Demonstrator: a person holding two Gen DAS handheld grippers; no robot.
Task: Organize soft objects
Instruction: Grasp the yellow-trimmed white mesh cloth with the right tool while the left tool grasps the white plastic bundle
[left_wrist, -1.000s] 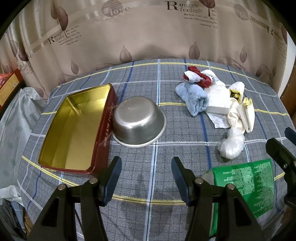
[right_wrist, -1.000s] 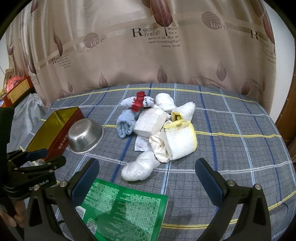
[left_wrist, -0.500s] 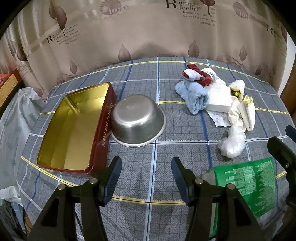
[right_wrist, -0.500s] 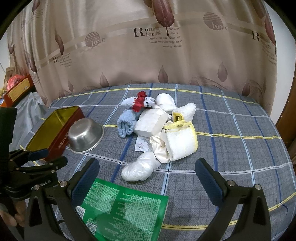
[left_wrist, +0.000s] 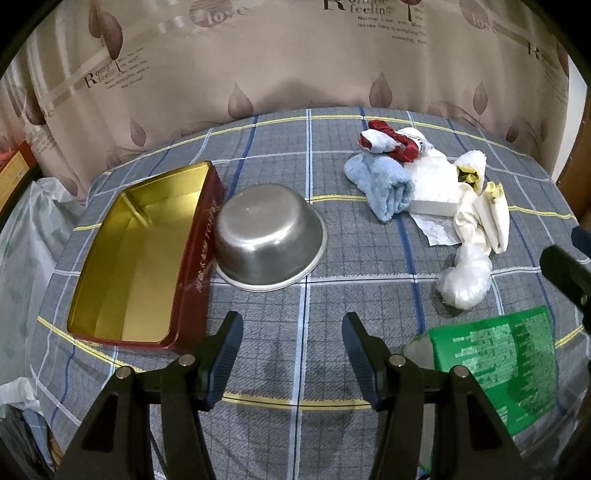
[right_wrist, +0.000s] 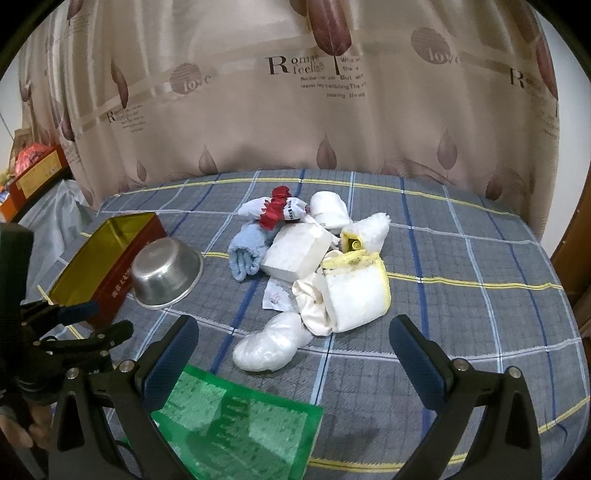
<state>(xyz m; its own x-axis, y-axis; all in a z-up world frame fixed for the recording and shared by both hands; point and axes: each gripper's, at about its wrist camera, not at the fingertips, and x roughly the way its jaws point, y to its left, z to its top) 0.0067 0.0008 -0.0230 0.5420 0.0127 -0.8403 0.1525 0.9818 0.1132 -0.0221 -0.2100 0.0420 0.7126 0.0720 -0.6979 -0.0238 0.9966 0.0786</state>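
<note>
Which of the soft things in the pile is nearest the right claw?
The crumpled clear plastic bag; it lies at the pile's front edge, the cloths behind it.

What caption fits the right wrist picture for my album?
Open right hand-held gripper hovers over a crinkly white plastic bag beside a heap of soft cloths on the grey plaid tablecloth.

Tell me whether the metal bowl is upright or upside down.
Upside down. The metal bowl shows its flat base on top, with its wide rim down on the tablecloth beside the red tin.
</note>
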